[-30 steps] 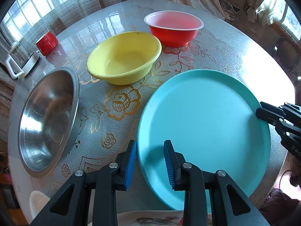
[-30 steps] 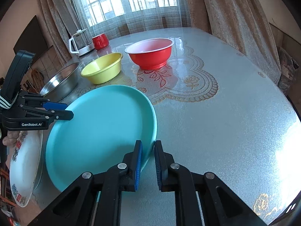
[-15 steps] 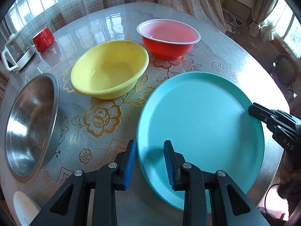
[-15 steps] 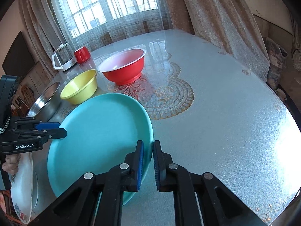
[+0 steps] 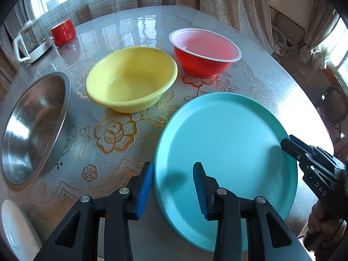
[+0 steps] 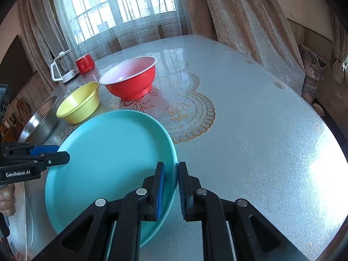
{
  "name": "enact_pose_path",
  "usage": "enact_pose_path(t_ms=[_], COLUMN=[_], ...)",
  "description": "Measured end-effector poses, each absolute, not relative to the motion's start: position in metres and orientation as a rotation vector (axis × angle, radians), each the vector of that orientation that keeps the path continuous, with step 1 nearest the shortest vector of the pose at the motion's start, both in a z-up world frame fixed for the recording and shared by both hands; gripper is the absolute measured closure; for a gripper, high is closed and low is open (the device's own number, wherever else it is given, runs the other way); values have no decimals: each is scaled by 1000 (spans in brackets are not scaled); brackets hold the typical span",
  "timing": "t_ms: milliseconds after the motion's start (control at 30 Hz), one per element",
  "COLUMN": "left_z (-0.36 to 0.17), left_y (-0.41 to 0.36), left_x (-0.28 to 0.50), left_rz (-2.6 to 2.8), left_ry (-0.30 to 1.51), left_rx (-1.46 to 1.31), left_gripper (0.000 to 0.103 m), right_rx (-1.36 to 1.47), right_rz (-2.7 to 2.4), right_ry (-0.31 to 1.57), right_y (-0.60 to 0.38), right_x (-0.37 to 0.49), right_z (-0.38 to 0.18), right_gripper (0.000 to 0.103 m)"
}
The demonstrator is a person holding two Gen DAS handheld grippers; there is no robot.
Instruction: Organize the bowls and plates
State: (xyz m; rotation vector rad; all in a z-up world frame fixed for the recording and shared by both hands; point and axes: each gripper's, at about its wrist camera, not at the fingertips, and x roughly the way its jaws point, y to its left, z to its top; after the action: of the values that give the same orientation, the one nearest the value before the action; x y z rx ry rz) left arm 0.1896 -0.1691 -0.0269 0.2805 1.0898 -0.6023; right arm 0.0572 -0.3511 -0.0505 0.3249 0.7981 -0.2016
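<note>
The left gripper [image 5: 173,184] and right gripper [image 6: 171,190] are both opening, each straddling an opposite edge of the turquoise plate [image 5: 226,152] with blue pads apart from its rim. The plate lies flat on the patterned table [image 6: 250,130]. Beyond it sit a yellow bowl [image 5: 131,78], red bowl [image 5: 204,52] and steel bowl [image 5: 32,128].

A glass kettle with a white handle and base [image 6: 63,68] stands at the far left edge of the round table under its glossy floral-patterned cover [image 6: 250,130], just beside a squat red mug [image 6: 85,64] (they look nearly touching).
</note>
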Motion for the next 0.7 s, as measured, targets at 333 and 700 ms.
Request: enact_pose_path(t_ms=[333,700], left_z=[9,38], left_y=[-132,-54], left_x=[161,118], left_rz=[-471,-304], left_ry=[924,760], left_rx=[239,143], left_gripper=[42,22], right_rx=[293,302], right_rz=[-235,-36], right_ry=[737,587], right_y=[-347,-316], right_x=[43,28], right_z=[-40,0], right_gripper=[61,36])
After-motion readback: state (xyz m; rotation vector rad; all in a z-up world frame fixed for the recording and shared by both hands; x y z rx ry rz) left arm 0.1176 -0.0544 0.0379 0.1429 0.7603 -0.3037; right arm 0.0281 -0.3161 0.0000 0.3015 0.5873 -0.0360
